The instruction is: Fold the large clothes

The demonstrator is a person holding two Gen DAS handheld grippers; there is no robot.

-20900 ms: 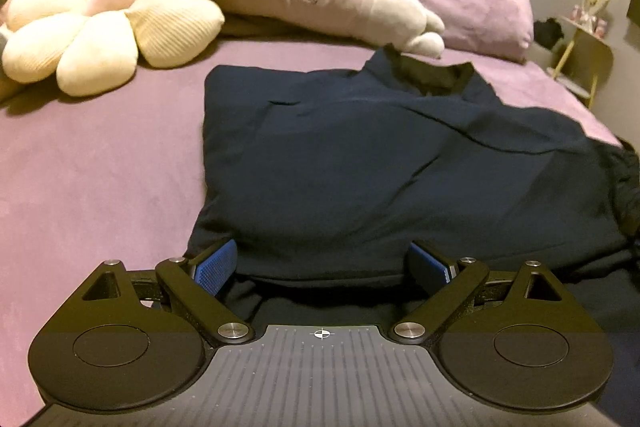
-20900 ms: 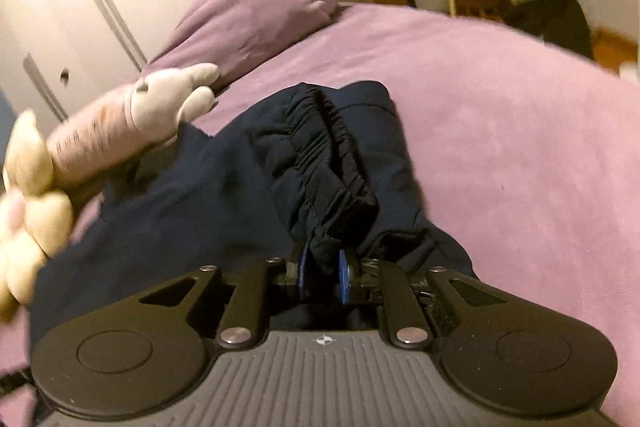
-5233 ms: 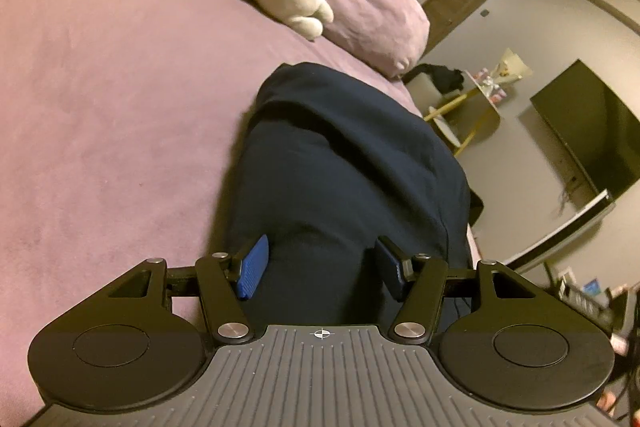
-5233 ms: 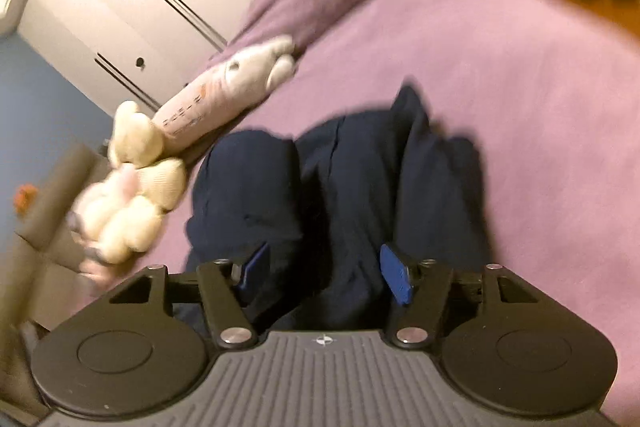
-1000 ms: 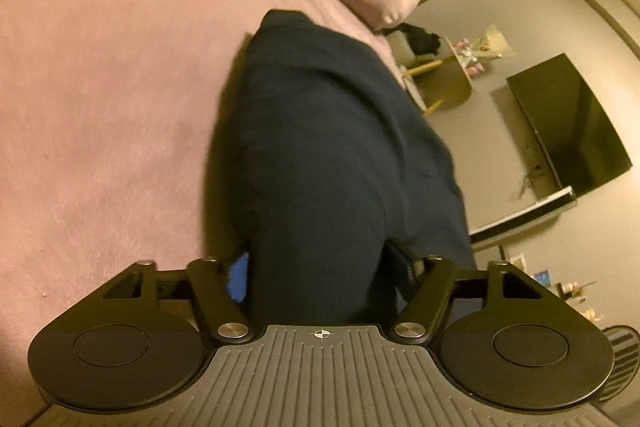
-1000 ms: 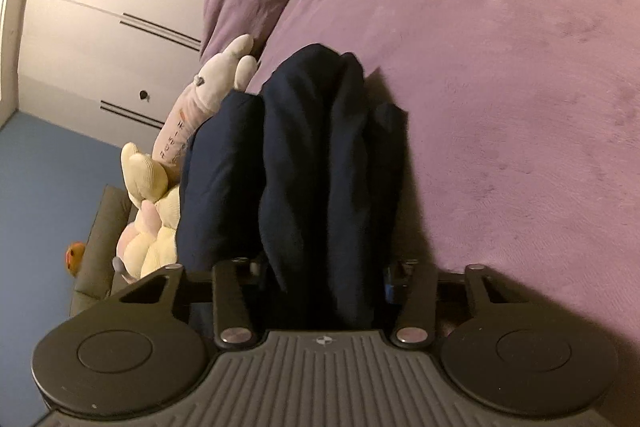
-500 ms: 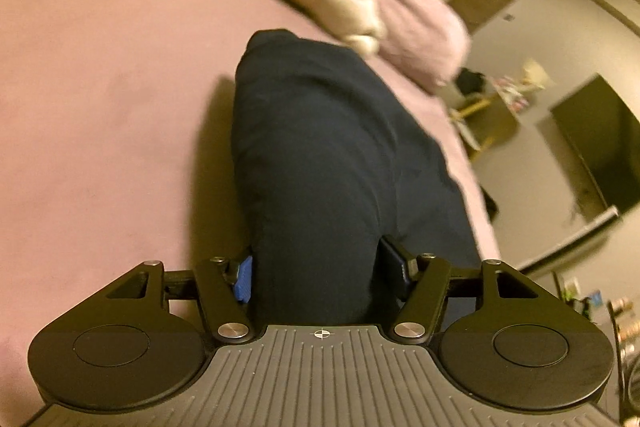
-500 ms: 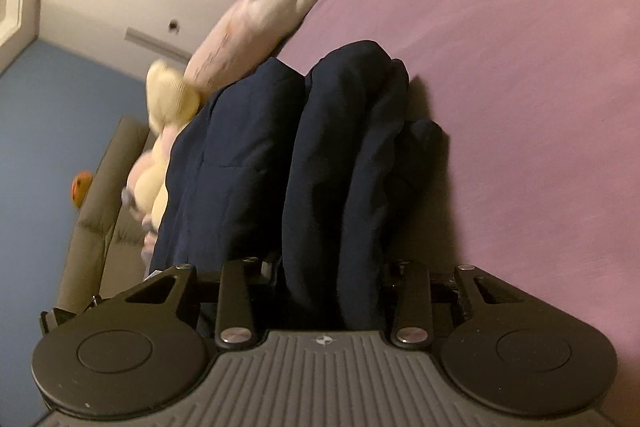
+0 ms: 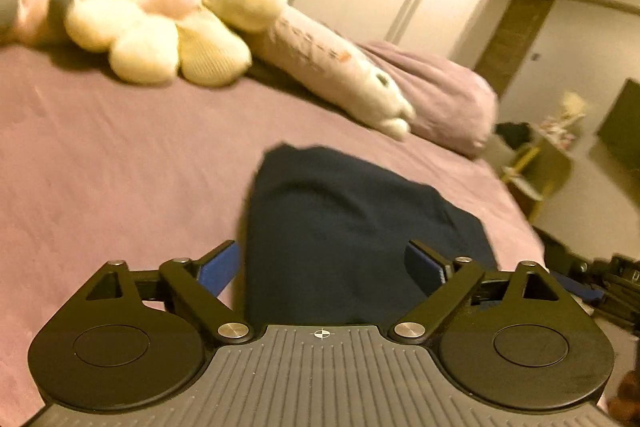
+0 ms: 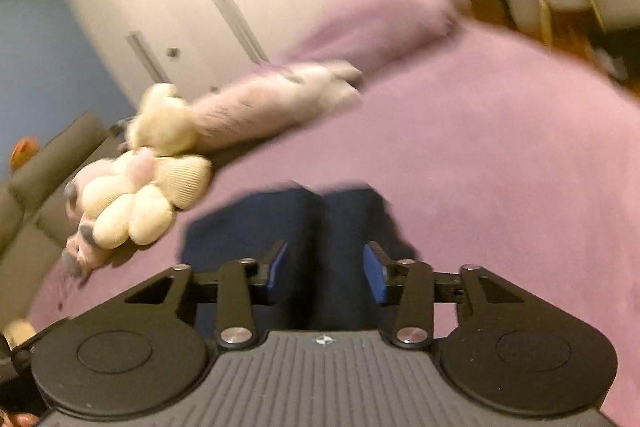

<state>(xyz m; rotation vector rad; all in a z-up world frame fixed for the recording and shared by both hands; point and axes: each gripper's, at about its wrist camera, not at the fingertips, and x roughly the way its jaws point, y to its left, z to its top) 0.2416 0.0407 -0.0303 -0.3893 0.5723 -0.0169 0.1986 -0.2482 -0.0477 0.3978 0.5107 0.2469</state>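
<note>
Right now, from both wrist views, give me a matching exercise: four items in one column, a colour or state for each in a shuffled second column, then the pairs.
Column 1:
1. folded cloth garment
2. ribbed flower-shaped plush toy
3. soft rounded pillow
4. left gripper

Column 2:
A. open, straddling the garment
B. cream yellow
C. dark navy, lying on the purple bedspread
D. purple, beside the long plush animal

Pairs: 1-C, 2-B, 3-D, 4-A

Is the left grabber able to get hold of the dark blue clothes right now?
Probably yes. The left gripper is open, and the folded navy garment lies on the purple bed right ahead between its fingers, nothing blocking.
</note>
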